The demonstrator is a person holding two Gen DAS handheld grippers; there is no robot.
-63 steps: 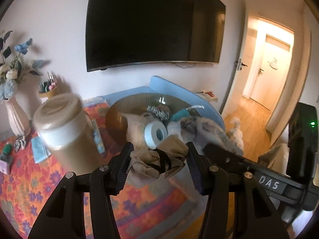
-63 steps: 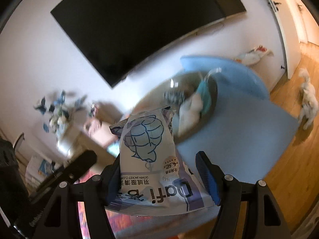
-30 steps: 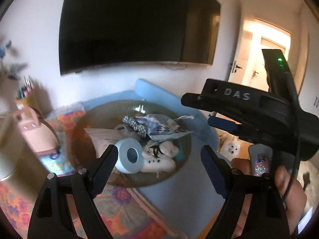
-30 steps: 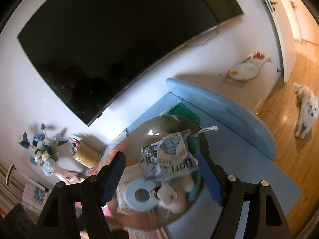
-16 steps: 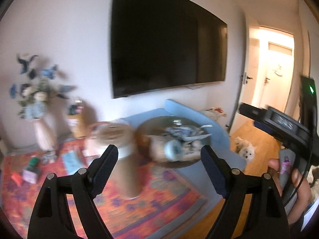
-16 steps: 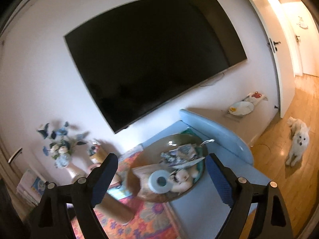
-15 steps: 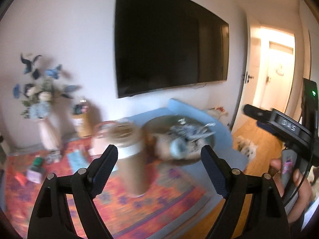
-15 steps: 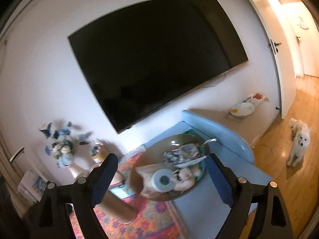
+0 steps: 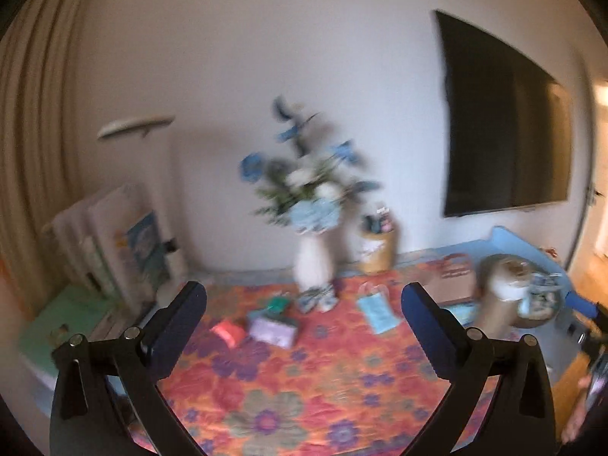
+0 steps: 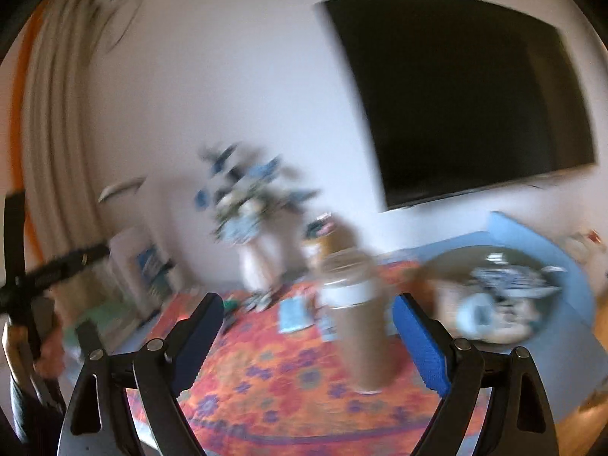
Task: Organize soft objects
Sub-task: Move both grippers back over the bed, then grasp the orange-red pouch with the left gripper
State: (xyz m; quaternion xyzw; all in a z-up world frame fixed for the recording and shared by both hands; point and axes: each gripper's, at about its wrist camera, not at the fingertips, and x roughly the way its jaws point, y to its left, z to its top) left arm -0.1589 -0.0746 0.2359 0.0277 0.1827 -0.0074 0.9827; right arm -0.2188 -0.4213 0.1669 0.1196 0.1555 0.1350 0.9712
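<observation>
Both frames blurred. Left claw opening wide, empty; right claw wide, empty. Soft objects heaped in 1 round bowl, right of tall cylindrical canister on floral cloth.

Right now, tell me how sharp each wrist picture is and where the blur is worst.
Left wrist view: mildly smeared; the flowers are soft, the rug readable, the claw crisp. Right wrist view: heavy motion blur; the jar and bowl streak sideways, only its claw stays sharp. Both bend straight edges, fisheye.
</observation>
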